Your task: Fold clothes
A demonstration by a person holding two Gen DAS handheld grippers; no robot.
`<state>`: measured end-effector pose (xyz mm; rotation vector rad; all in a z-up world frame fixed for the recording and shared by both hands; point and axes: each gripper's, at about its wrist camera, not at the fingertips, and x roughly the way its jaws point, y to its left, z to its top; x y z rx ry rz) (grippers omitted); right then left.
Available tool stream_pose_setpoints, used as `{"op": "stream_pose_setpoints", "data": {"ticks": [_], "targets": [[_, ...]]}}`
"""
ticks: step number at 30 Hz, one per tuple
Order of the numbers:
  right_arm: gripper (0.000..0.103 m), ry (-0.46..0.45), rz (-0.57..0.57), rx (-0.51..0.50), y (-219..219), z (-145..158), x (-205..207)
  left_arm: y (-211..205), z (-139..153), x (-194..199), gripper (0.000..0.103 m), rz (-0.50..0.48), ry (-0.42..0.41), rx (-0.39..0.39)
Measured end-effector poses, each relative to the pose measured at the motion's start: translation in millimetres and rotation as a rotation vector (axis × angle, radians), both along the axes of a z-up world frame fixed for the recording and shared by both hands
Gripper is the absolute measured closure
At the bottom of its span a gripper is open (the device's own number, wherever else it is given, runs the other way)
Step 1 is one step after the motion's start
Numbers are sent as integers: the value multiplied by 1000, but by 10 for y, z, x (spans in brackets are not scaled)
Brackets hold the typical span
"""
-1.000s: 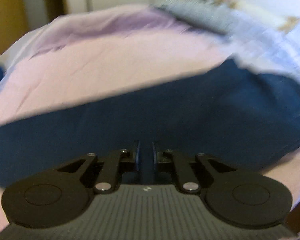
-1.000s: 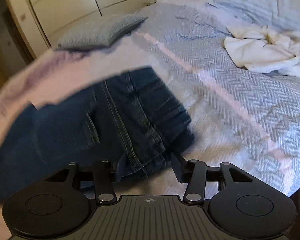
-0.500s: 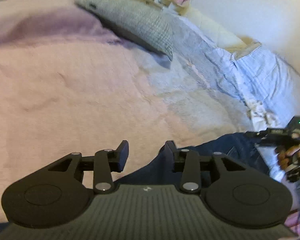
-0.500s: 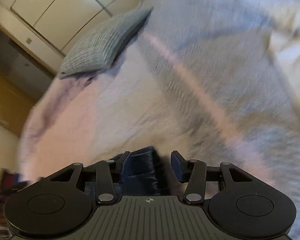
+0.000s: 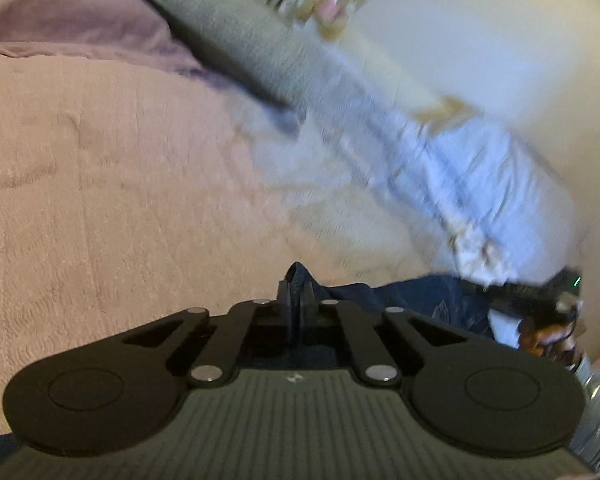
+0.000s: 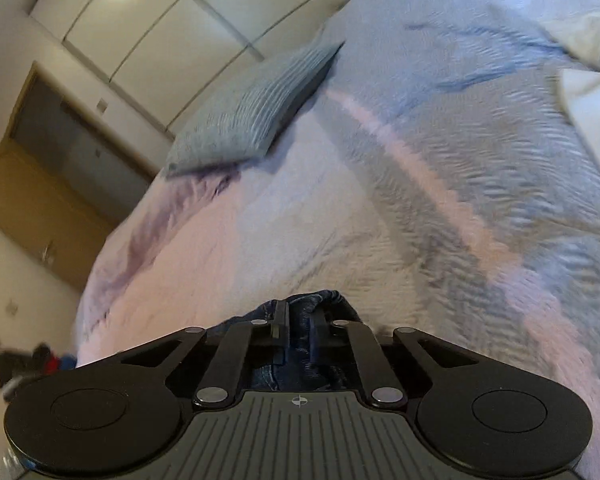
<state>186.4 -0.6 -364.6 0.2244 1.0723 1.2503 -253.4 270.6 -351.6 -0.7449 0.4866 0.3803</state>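
Note:
Dark blue jeans (image 5: 420,296) lie low over the pink bedspread (image 5: 100,200). My left gripper (image 5: 297,300) is shut on a fold of the denim, which pokes up between its fingers. In the right wrist view my right gripper (image 6: 299,322) is shut on a thick bunch of the same jeans (image 6: 312,304). The right gripper's body and the hand holding it (image 5: 548,320) show at the right edge of the left wrist view, beyond the denim. Most of the jeans are hidden under both grippers.
A grey-blue pillow (image 6: 256,108) rests at the far end of the bed. A blue herringbone blanket (image 6: 480,140) covers the right side, with a white garment (image 6: 596,100) on it. Wardrobe doors (image 6: 160,20) stand behind the bed.
Both grippers were open half a second ago and have now shut on the jeans. Both views have swung upward, so less denim shows than one second ago.

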Motion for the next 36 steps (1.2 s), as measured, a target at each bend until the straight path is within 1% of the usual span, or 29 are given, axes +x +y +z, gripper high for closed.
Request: {"op": "stream_pose_setpoints", "data": {"ticks": [2,3,4,6,8,9,10,11,12,13,14,15,17,18,19,20,21,22,23,24,25,27,28,29,31,32,33,35,36], "targets": [[101,39,-71,-13,-69,-123,19,40,-170,8,99,39,30,-36],[101,59,-99,-30,-54,-200,10,39,-221,49,99,47,54,-28],[101,47,-115,-49,-12,-229,-27,38,-267,88,99,56,76,-19],[101,-10,-139,-71,48,-153,-110,-10,-192,83,99,75,56,17],[101,-50,-166,-68,51,-53,-179,-56,-81,1,99,73,-7,40],[101,-64,-172,-67,41,-29,-203,-65,-70,-9,99,63,-3,60],[101,-74,-173,-67,25,-28,-220,-63,-92,14,99,68,42,81],[101,-68,-181,-73,26,-57,-226,-61,-130,56,99,84,112,115],[100,-71,-194,-89,51,-79,-236,-64,-135,66,99,101,151,150],[94,-96,-203,-110,84,-72,-258,-77,-102,45,102,129,174,188],[91,-145,-226,-133,96,-18,-295,-110,-12,-33,102,174,188,246],[91,-229,-268,-153,78,83,-358,-131,76,-131,102,202,171,281],[90,-420,-365,-183,23,295,-506,-167,258,-401,102,233,120,307],[90,-478,-373,-165,-9,392,-591,-201,329,-534,102,216,89,296],[90,-502,-345,-120,-44,481,-687,-249,380,-635,102,175,60,278],[89,-509,-292,-79,-53,554,-793,-333,394,-704,102,128,55,283],[89,-501,-212,-54,-21,599,-925,-415,405,-770,102,81,52,288],[89,-500,-136,-49,29,606,-1062,-472,384,-780,102,45,80,308],[88,-503,-69,-53,83,591,-1190,-511,333,-786,102,31,119,331],[88,-508,-37,-61,118,565,-1259,-548,283,-793,101,18,157,354],[88,-515,-36,-75,138,529,-1274,-529,236,-825,101,29,186,360],[88,-529,-35,-102,178,457,-1304,-431,180,-994,98,55,198,339],[88,-535,-34,-115,197,421,-1319,-389,167,-1062,91,59,205,340],[87,-542,-33,-129,217,385,-1334,-349,152,-1129,78,62,212,342],[83,-556,-32,-156,256,313,-1364,-313,93,-1185,64,40,246,361],[80,-562,-31,-170,276,277,-1379,-295,63,-1214,64,28,263,370],[78,-569,-30,-183,296,241,-1394,-277,31,-1240,64,19,281,380],[78,-583,-29,-210,335,170,-1424,-242,-121,-1232,63,63,372,416],[78,-589,-28,-224,355,134,-1439,-205,-167,-1282,63,113,392,400]]}}
